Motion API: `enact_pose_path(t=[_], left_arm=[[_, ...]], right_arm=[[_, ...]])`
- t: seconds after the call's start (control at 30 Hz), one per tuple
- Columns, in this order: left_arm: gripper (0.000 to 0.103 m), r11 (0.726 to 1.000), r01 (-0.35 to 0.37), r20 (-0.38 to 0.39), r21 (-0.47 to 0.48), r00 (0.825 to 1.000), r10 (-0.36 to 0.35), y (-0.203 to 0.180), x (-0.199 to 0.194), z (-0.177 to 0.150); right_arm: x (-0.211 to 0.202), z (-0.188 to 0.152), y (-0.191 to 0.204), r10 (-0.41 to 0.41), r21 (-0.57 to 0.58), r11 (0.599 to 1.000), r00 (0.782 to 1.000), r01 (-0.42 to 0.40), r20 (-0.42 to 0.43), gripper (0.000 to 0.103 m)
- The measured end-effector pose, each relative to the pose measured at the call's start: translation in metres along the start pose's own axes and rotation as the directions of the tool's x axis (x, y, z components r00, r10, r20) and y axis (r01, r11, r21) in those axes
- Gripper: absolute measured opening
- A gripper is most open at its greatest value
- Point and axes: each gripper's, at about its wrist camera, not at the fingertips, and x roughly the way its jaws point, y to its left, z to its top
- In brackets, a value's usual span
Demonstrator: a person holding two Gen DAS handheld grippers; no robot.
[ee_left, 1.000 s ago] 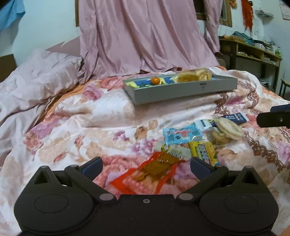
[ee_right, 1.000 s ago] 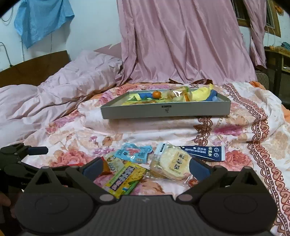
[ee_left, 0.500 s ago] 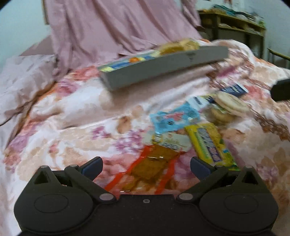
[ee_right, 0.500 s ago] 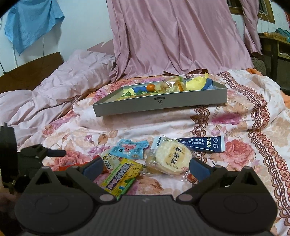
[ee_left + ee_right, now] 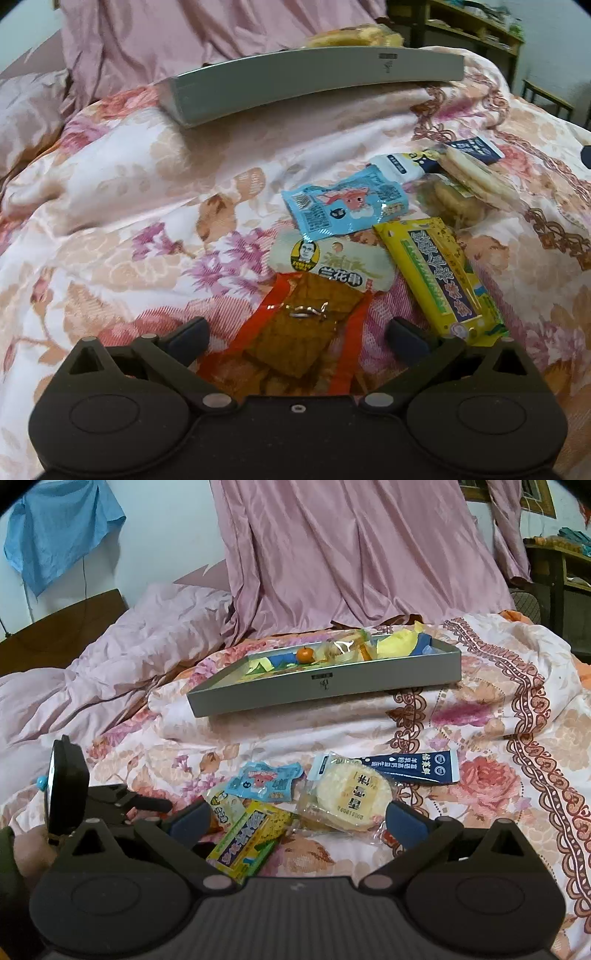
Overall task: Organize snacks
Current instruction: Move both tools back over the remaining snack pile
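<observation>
Orange-edged snack packet sits right between the wide-open jaws of the left gripper, on the floral quilt, grey tray further back. Right wrist view: right gripper also spread open, hovering over the yellow packet and rice cracker pack.

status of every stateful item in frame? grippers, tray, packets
left gripper: open, fingers either side of the orange packet, not gripping.
right gripper: open, empty, over the packets.
orange packet: sealed, flat on the quilt.
yellow packet: sealed, flat.
blue packet: sealed, flat.
rice cracker pack: sealed, lying on the dark blue sachet.
grey tray: lidless, partly filled.
</observation>
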Motion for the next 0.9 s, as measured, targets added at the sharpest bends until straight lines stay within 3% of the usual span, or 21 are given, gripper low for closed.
enact_pose_path(t=[0.17,0.23,0.33,0.4,0.6,0.83,0.9], left_arm=[[0.102,1.000,0.027,0.007,-0.016,1.000,-0.027,0.005,0.005,0.001],[0.097,1.000,0.025,0.011,-0.007,1.000,-0.025,0.002,0.003,0.001],[0.083,0.999,0.044,0.022,0.018,0.999,-0.044,-0.003,-0.003,0.000],[0.068,0.998,0.057,0.031,0.031,0.998,-0.058,-0.006,-0.005,0.001],[0.052,0.999,0.048,0.049,0.020,0.998,-0.049,-0.009,-0.015,0.004],[0.053,0.997,-0.007,0.016,0.078,1.000,0.005,-0.028,-0.024,-0.002],[0.064,1.000,0.007,-0.016,0.026,1.000,-0.006,-0.021,-0.019,-0.002]], right_arm=[[0.001,-0.001,0.001,0.002,-0.002,1.000,1.000,-0.002,-0.003,0.103],[0.001,-0.001,0.001,0.003,0.001,1.000,1.000,-0.003,-0.005,0.103],[0.003,-0.001,0.002,0.008,0.003,1.000,1.000,-0.008,-0.011,0.103],[0.002,-0.001,0.002,0.009,-0.001,1.000,1.000,-0.009,-0.012,0.103],[0.002,-0.001,0.003,0.012,0.002,1.000,1.000,-0.012,-0.010,0.103],[0.004,-0.001,0.003,0.021,0.006,1.000,1.000,-0.021,-0.017,0.103],[0.003,-0.001,0.003,0.020,0.003,1.000,1.000,-0.019,-0.016,0.103]])
